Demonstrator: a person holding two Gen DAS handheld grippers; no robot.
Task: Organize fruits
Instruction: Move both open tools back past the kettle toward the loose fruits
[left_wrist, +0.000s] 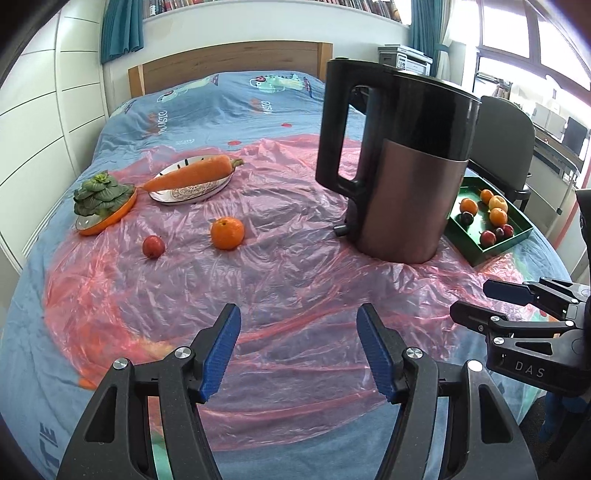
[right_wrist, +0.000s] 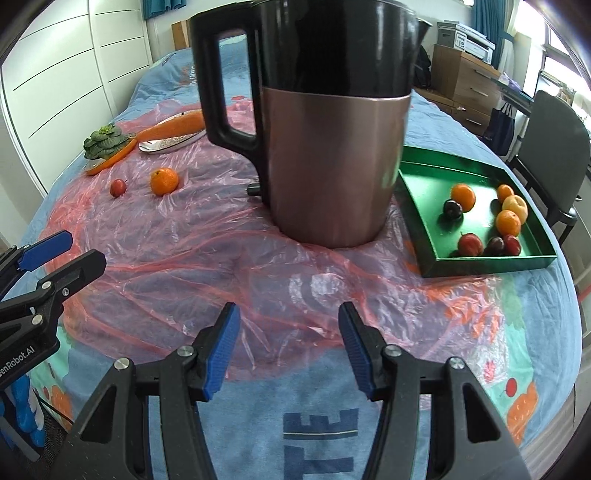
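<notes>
An orange (left_wrist: 227, 233) (right_wrist: 164, 181) and a small red fruit (left_wrist: 153, 246) (right_wrist: 118, 187) lie loose on the pink plastic sheet (left_wrist: 280, 280) at the left. A green tray (right_wrist: 428, 184) (left_wrist: 513, 236) at the right holds several oranges, plums and red fruits. My left gripper (left_wrist: 297, 349) (right_wrist: 68, 251) hovers open over the sheet, well short of the loose fruit, nothing between its blue pads. My right gripper (right_wrist: 288, 347) (left_wrist: 476, 302) is open too, empty, near the bed's front edge.
A tall black and copper kettle (left_wrist: 399, 166) (right_wrist: 325, 122) stands between the loose fruit and the tray. A carrot (left_wrist: 192, 172) lies on a silver plate (left_wrist: 173, 195); a leafy green (left_wrist: 101, 194) sits on an orange dish. A chair (right_wrist: 554, 155) stands beyond the tray.
</notes>
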